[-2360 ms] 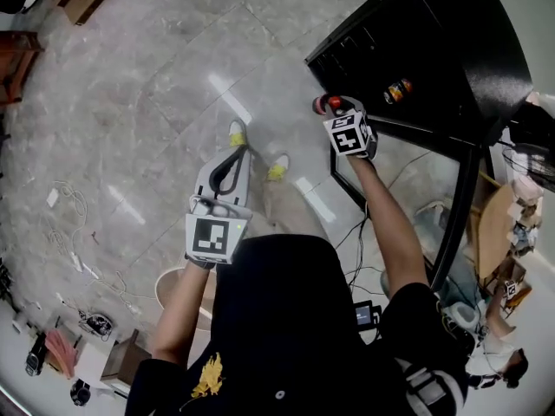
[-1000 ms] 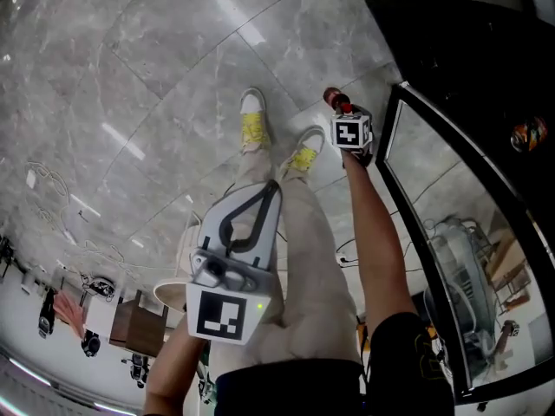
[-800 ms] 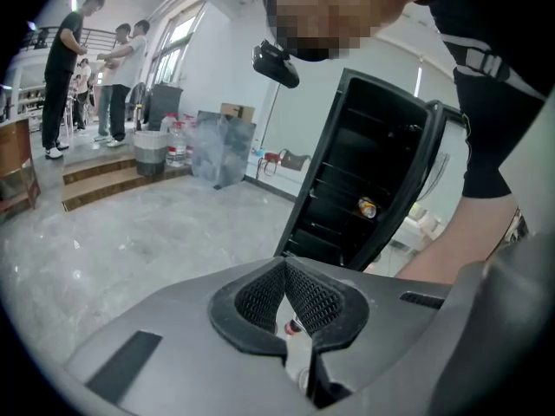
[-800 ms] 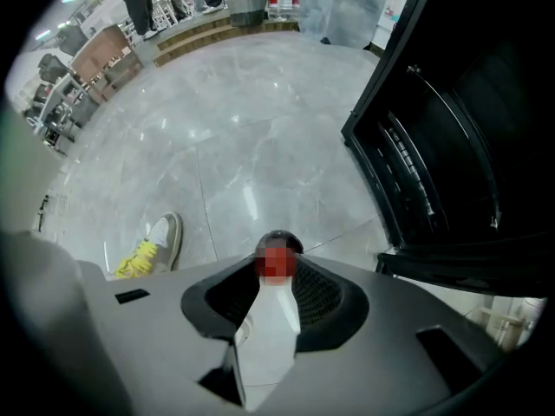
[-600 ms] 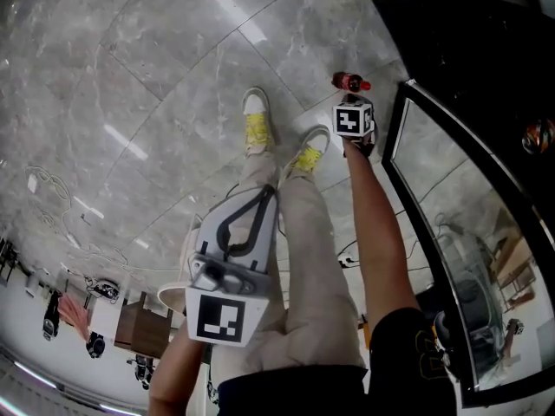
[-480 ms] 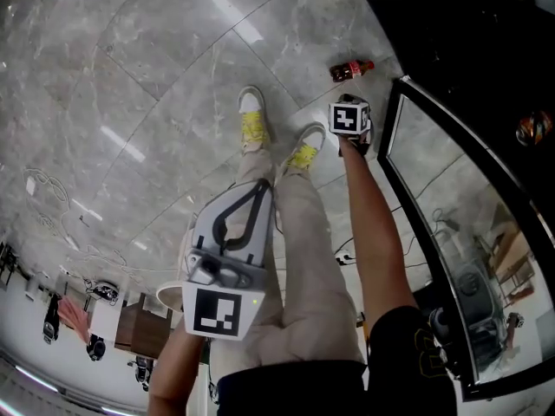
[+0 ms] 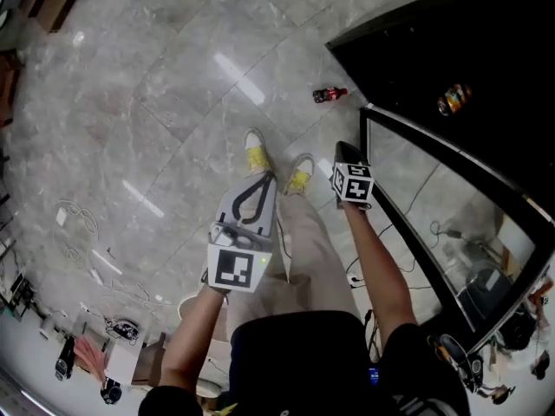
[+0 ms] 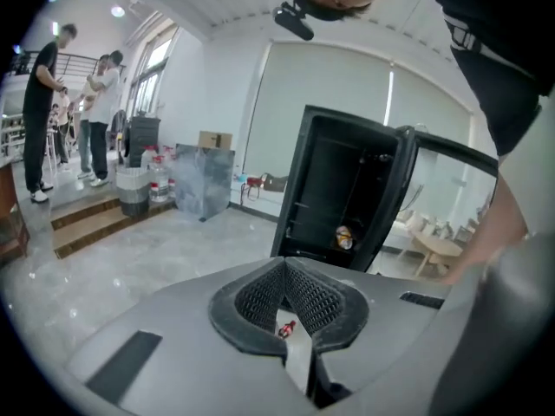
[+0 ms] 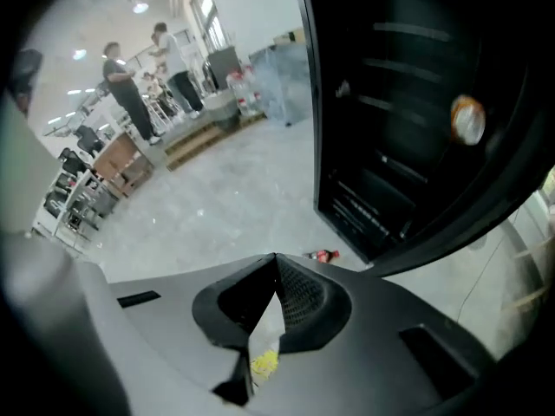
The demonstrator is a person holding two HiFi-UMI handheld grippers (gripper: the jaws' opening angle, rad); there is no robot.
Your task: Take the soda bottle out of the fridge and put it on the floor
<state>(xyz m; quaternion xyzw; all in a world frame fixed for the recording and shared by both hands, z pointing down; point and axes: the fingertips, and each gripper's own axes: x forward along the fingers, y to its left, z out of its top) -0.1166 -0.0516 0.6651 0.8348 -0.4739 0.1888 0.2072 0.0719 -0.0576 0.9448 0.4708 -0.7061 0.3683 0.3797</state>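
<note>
The soda bottle [image 7: 329,94], dark with a red label and cap, lies on its side on the grey floor just in front of the open black fridge [image 7: 486,33]. My right gripper [image 7: 341,152] hangs shut and empty well short of it, beside the glass fridge door [image 7: 408,159]. In the right gripper view the bottle [image 9: 324,255] shows beyond the closed tips of the right gripper [image 9: 276,258]. My left gripper [image 7: 262,178] is shut and empty over the person's legs; the bottle [image 8: 285,326] shows through the hollow below the tips of the left gripper [image 8: 284,263].
An orange can [image 7: 453,99] stays on a shelf inside the fridge. The person's yellow shoes [image 7: 257,157] stand on the marble floor between the grippers. Cables [image 7: 82,224] and clutter lie at the lower left. People [image 8: 39,102] stand in the background.
A second ago my right gripper held the bottle near the floor. It has let go, the bottle now lies on the floor, and the gripper has drawn back and shut.
</note>
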